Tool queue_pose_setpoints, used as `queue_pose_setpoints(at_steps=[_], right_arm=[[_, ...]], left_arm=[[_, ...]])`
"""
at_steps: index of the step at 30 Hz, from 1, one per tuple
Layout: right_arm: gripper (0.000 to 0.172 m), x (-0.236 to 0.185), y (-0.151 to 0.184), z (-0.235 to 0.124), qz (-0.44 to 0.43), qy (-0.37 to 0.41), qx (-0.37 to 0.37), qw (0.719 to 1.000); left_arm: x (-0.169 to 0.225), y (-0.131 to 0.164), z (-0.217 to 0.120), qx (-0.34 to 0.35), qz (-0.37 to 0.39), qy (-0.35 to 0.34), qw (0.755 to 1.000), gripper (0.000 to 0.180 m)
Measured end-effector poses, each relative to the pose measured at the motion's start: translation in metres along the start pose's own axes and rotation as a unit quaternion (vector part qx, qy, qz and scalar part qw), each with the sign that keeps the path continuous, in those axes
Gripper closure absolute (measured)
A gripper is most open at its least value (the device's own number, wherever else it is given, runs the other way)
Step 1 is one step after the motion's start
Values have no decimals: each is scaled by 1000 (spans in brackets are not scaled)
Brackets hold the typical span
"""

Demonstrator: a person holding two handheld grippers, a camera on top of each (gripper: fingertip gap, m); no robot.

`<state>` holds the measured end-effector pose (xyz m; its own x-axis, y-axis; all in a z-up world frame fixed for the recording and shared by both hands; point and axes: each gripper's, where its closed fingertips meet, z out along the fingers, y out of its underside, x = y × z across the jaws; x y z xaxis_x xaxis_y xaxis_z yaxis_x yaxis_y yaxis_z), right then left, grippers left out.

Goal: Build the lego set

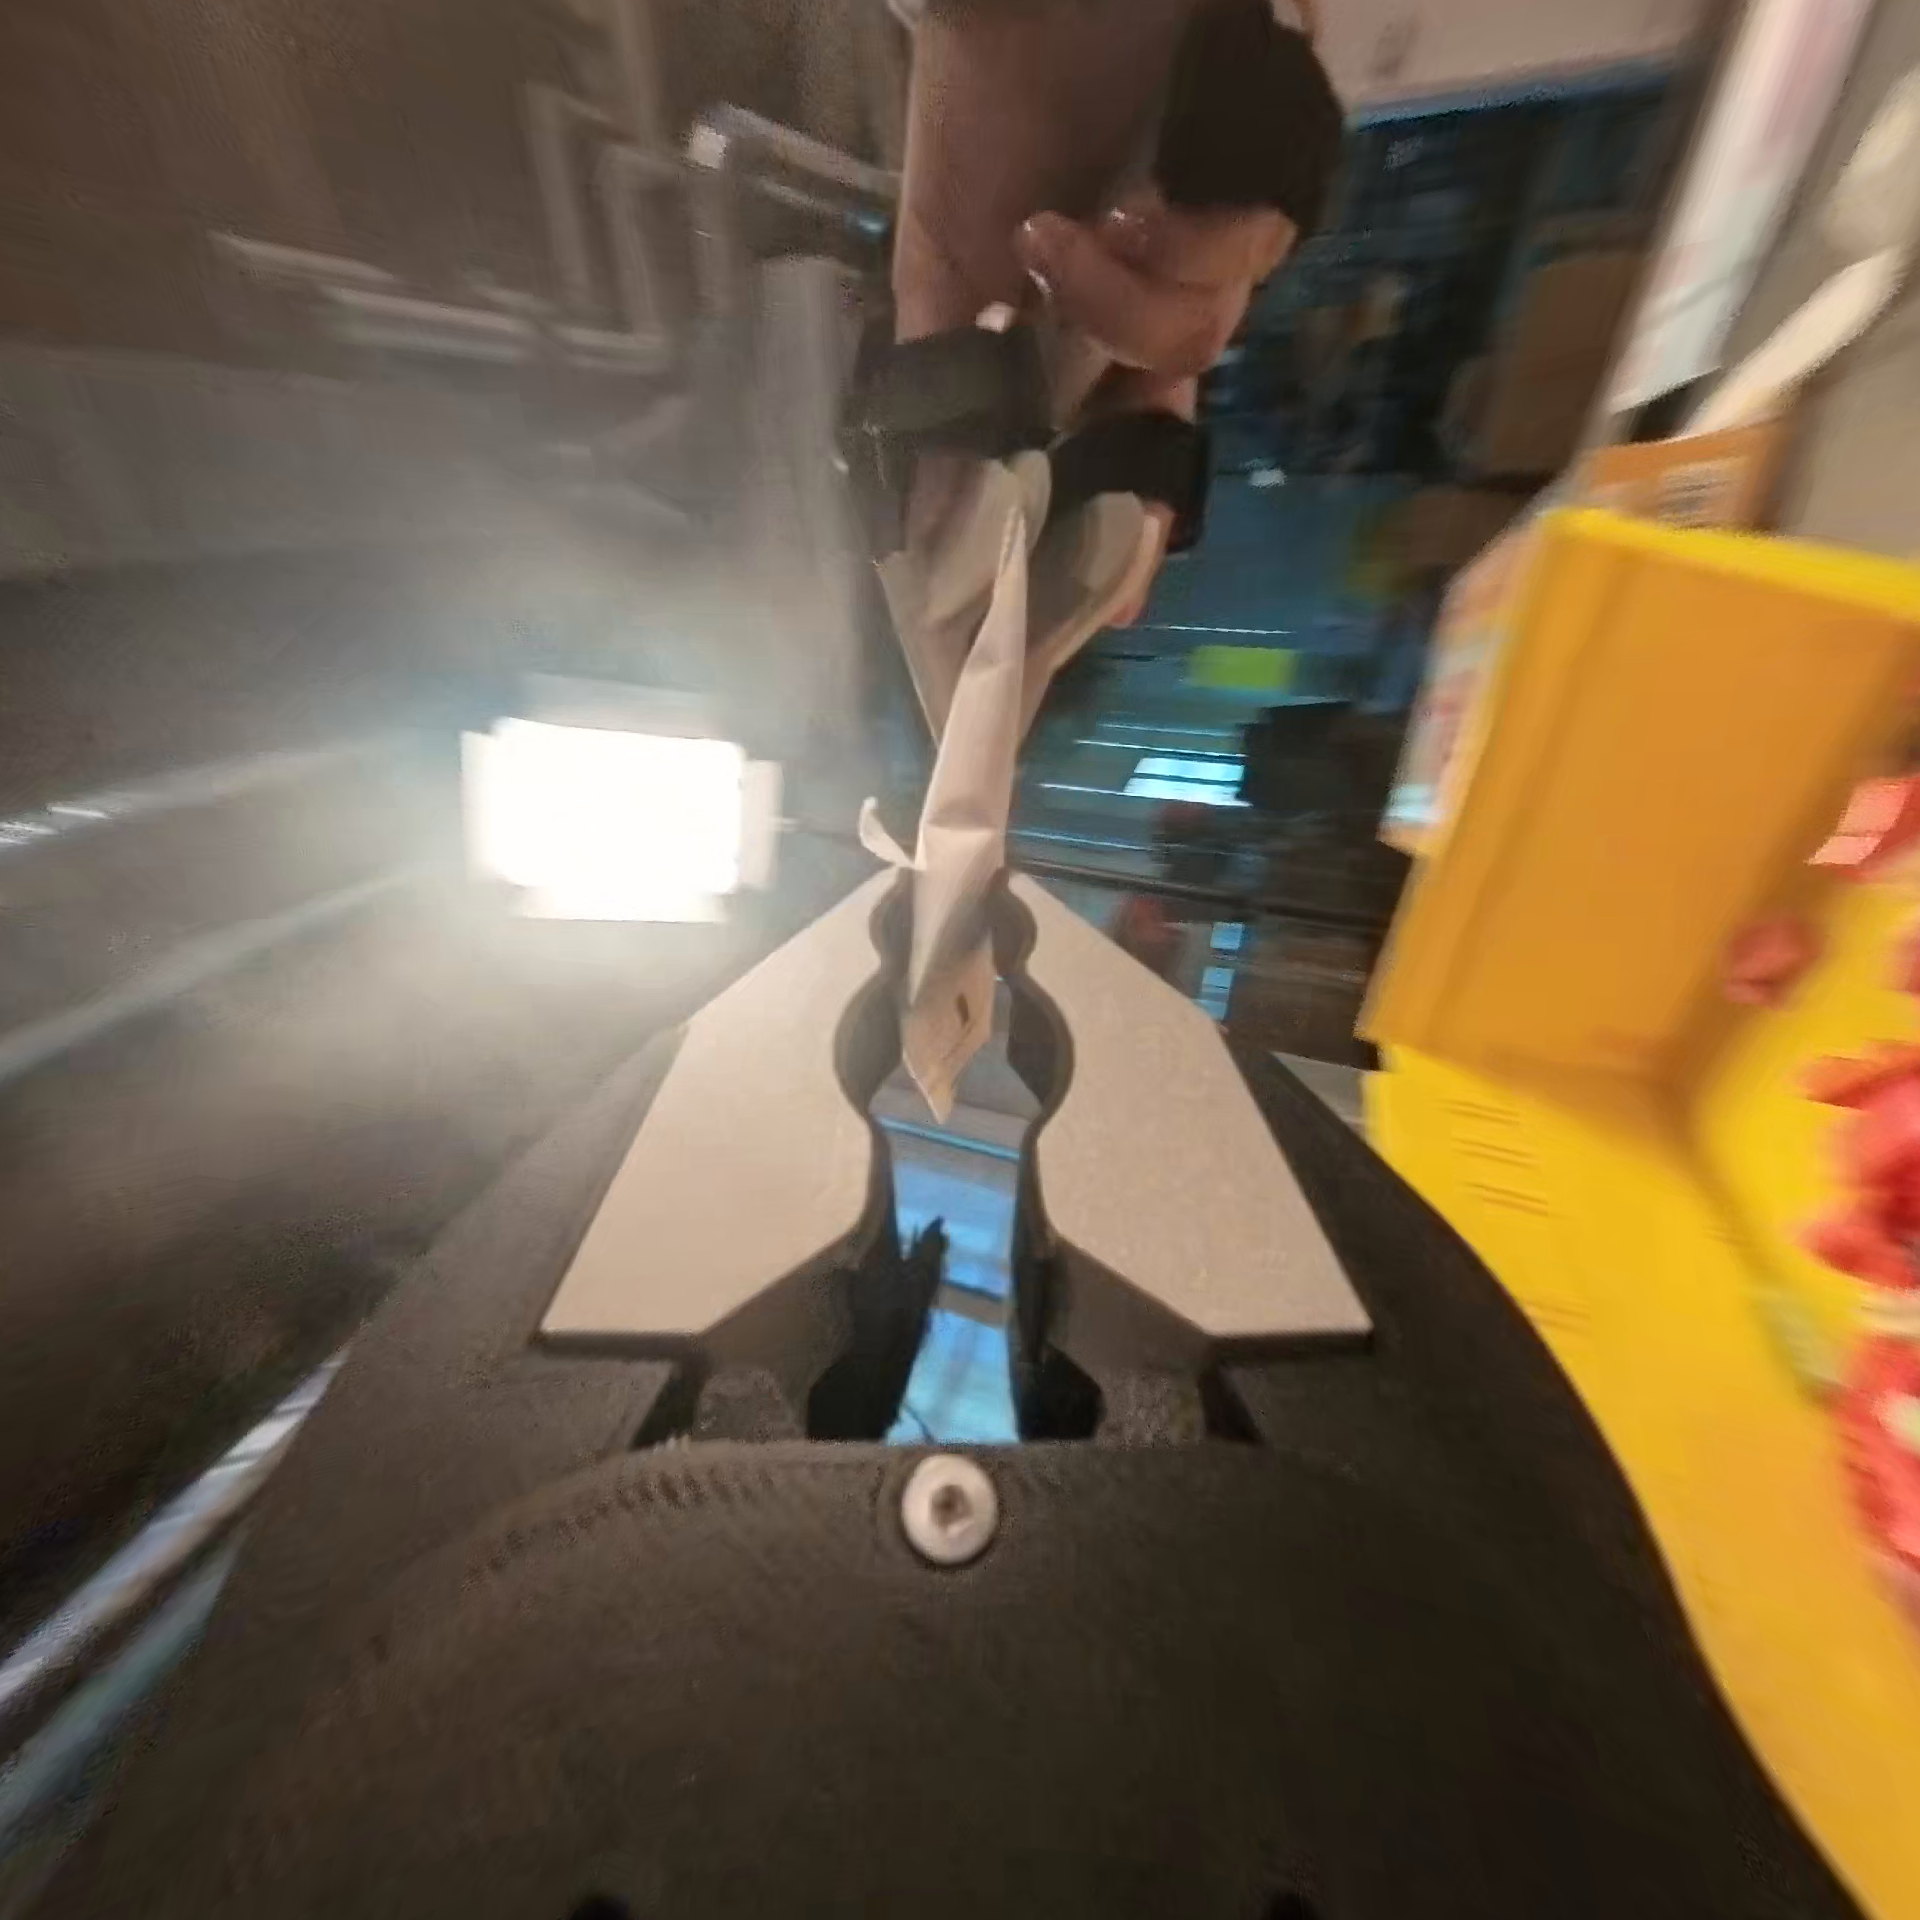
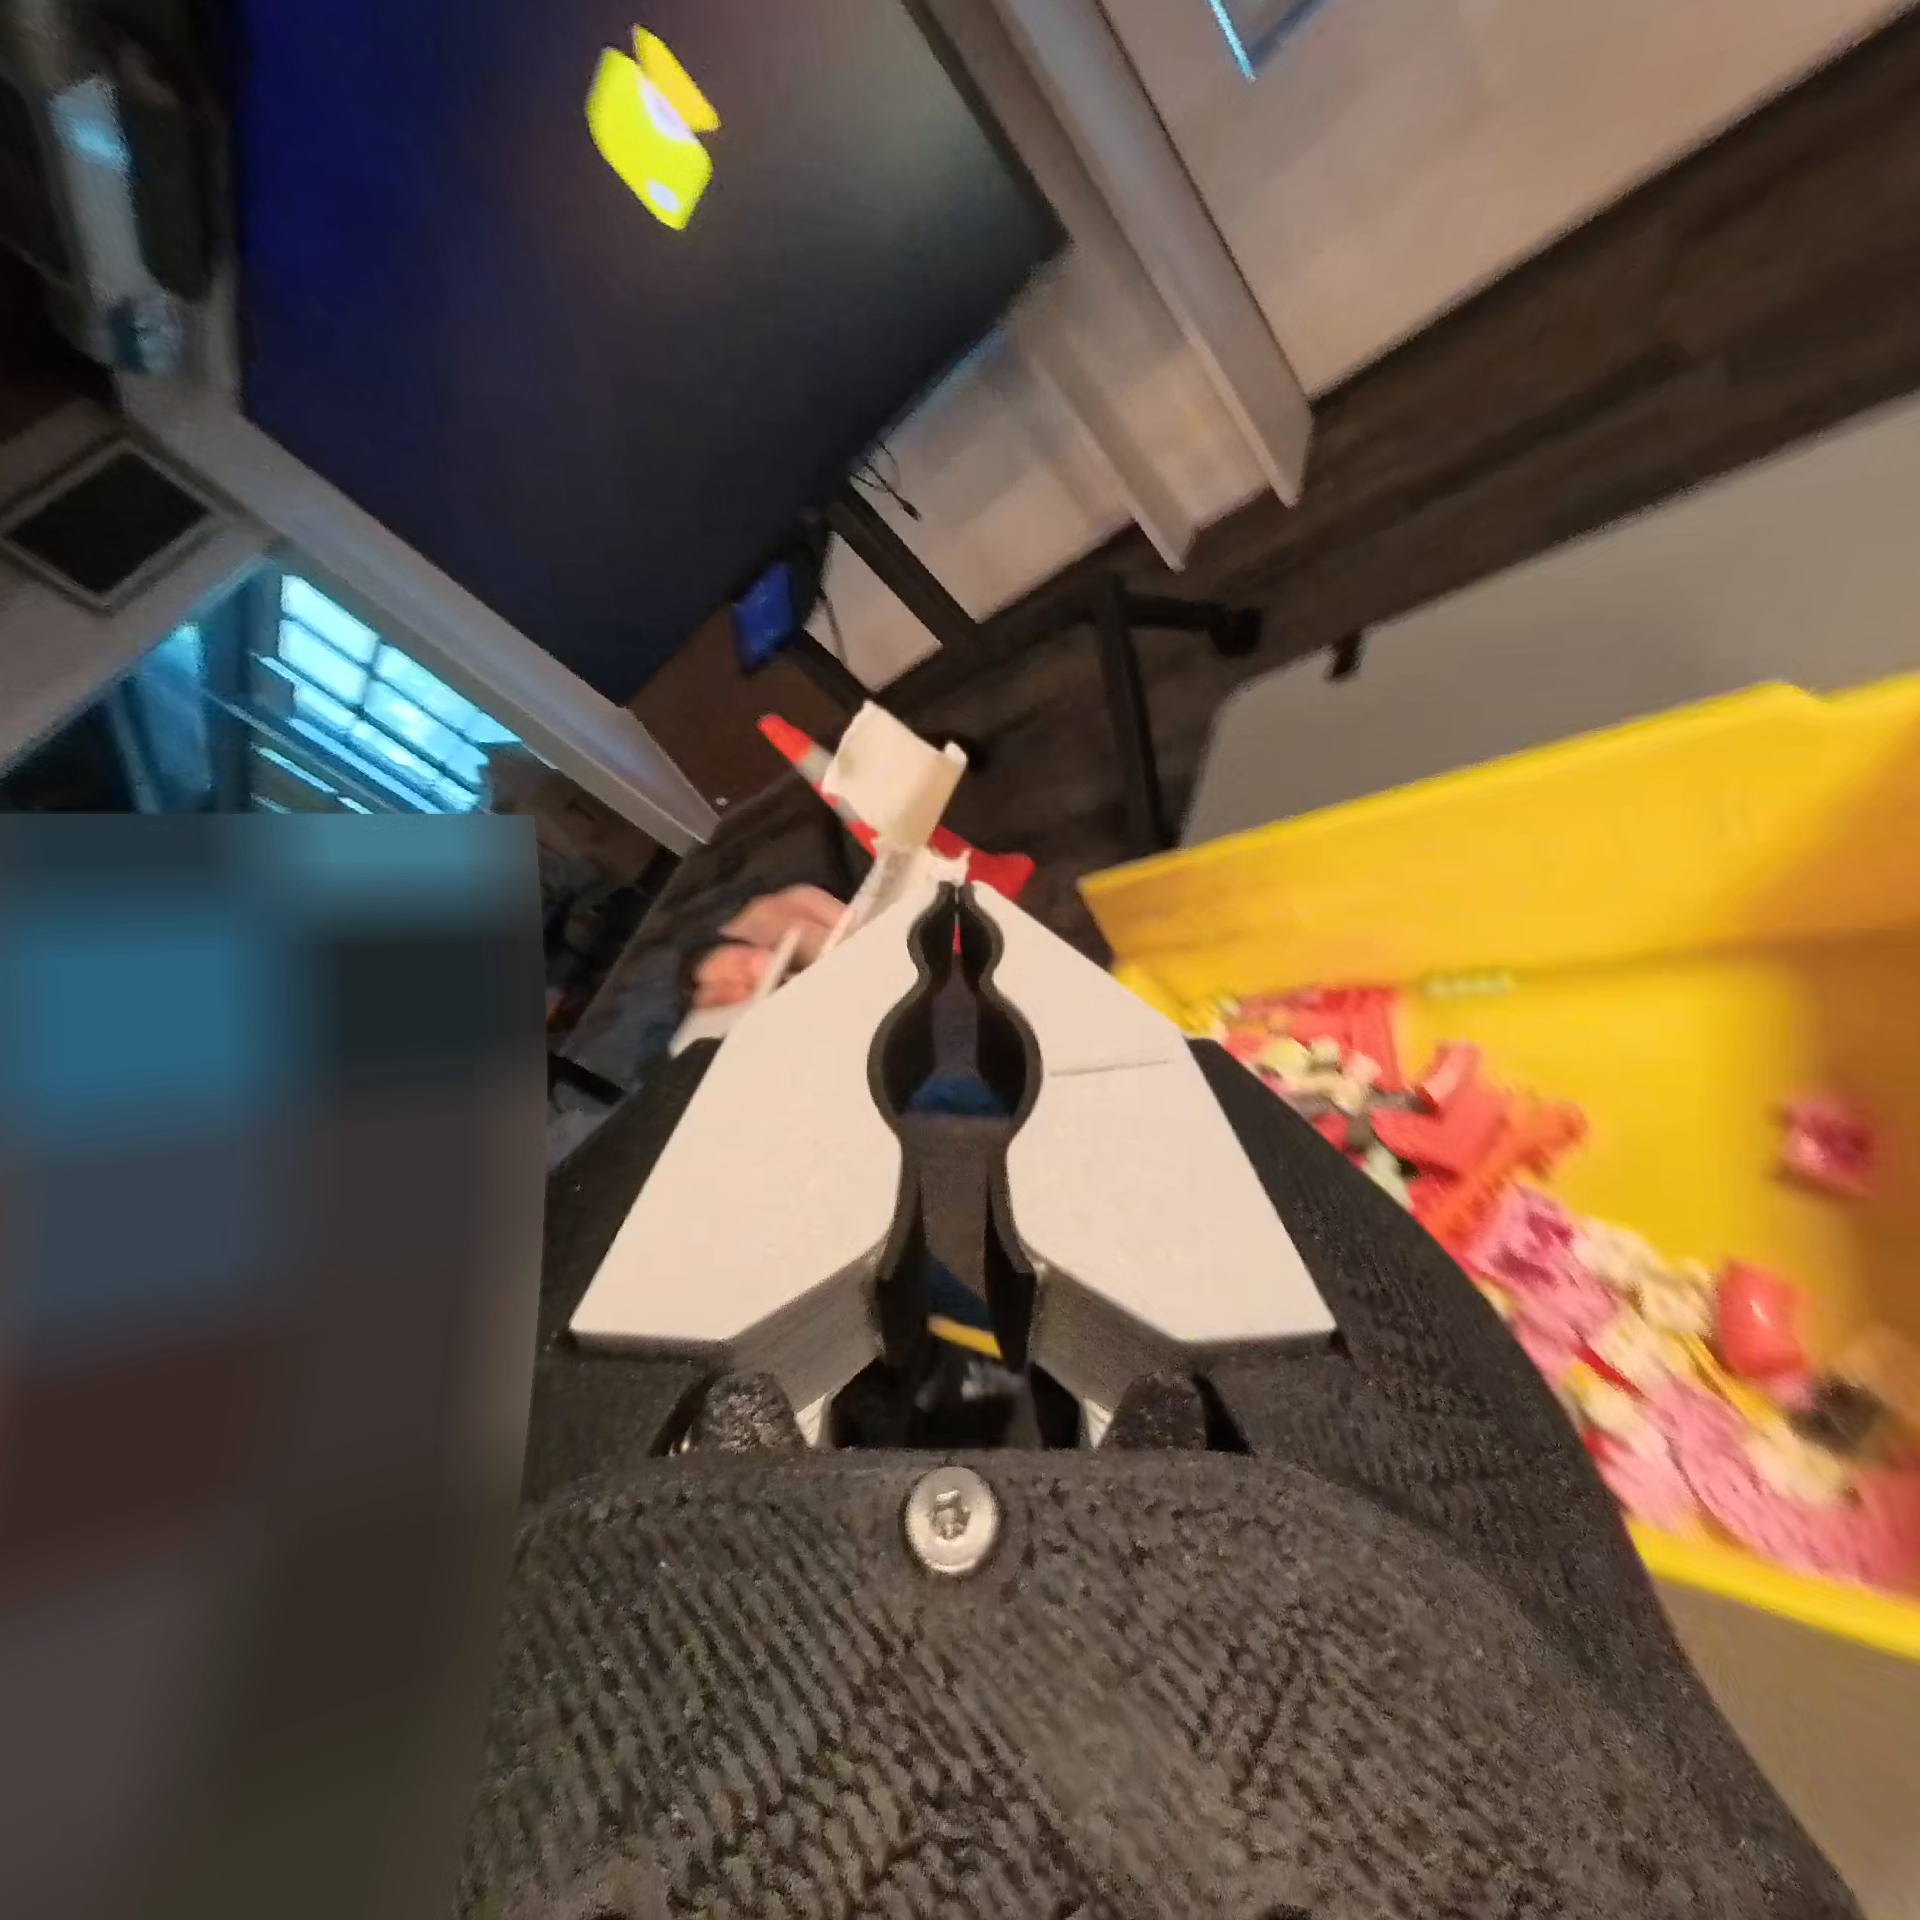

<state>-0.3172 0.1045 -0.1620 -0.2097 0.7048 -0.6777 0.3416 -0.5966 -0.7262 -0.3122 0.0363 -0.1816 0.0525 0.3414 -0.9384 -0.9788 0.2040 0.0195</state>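
Note:
In the left wrist view a crumpled white paper wrapper (image 1: pixel 971 790) runs from between my left gripper's fingers up to the other gripper. My left gripper (image 1: pixel 951 883) is shut on its lower end, with both pads pressed on the paper. My right gripper shows farther off in that view (image 1: pixel 1029 436) as a black shape held by a hand (image 1: pixel 1132 281), clamped on the wrapper's upper end. In the right wrist view my right gripper (image 2: pixel 956 894) is shut, pinching a thin white edge of the wrapper (image 2: pixel 899 779) at its tips.
A yellow bin (image 1: pixel 1621 790) with several red and pink packets (image 2: pixel 1455 1132) stands to the right in both views (image 2: pixel 1558 831). A bright light panel (image 1: pixel 613 821) is at the left. An orange and white cone (image 2: pixel 800 764) is behind the wrapper. A hand (image 2: pixel 769 935) is low left. Some 8 centimeters of space lies between my two pairs of fingers.

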Motion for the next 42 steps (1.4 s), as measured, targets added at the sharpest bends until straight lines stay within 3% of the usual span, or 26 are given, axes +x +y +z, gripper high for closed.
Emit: queue_pose_setpoints(at_steps=[2, 5, 7, 10, 13, 16, 18, 19, 20, 22, 24, 25, 28, 32, 37, 40, 42], right_arm=[[161, 31, 19, -4, 4, 49, -26, 998], [125, 57, 39, -11, -31, 87, -53, 994], [106, 51, 45, -12, -85, 62, -59, 993], [93, 29, 59, -9, -221, 17, -78, 972], [96, 30, 77, -2, -348, 58, -134, 926], [118, 49, 83, 5, -431, 137, -195, 870], [140, 55, 82, 8, -457, 160, -213, 848], [163, 54, 81, 9, -463, 162, -210, 845], [168, 54, 78, 10, -466, 162, -206, 845], [172, 51, 74, 10, -455, 153, -194, 856], [172, 47, 69, 7, -430, 131, -169, 877], [172, 45, 67, 5, -416, 118, -157, 888], [172, 43, 62, -4, -382, 88, -131, 911], [172, 44, 59, -11, -371, 78, -116, 918], [172, 40, 64, -5, -390, 74, -126, 909], [172, 56, 58, -11, -397, 119, -133, 900], [172, 53, 57, -11, -384, 111, -125, 908]], left_arm=[[19, 1, -2, -7, -71, 84, 994, 168], [44, 11, -1, -43, -182, 211, 959, 168], [59, 21, 0, -81, -258, 295, 916, 167], [79, 29, -1, -121, -344, 415, 834, 167], [89, 33, -2, -137, -368, 491, 778, 167], [89, 30, -1, -140, -376, 542, 739, 167], [87, 30, 2, -142, -374, 554, 730, 167], [84, 30, 4, -141, -375, 558, 727, 168], [82, 32, 6, -146, -378, 554, 728, 167], [78, 36, 9, -152, -393, 535, 732, 160], [82, 43, 4, -165, -403, 530, 727, 138], [85, 48, 2, -169, -411, 524, 727, 135], [91, 56, -2, -156, -451, 503, 721, 154], [87, 58, -4, -123, -508, 489, 698, 179], [94, 48, -6, -118, -495, 520, 686, 180], [100, 57, -4, -145, -465, 509, 710, 180], [95, 49, -4, -131, -499, 513, 686, 180]])
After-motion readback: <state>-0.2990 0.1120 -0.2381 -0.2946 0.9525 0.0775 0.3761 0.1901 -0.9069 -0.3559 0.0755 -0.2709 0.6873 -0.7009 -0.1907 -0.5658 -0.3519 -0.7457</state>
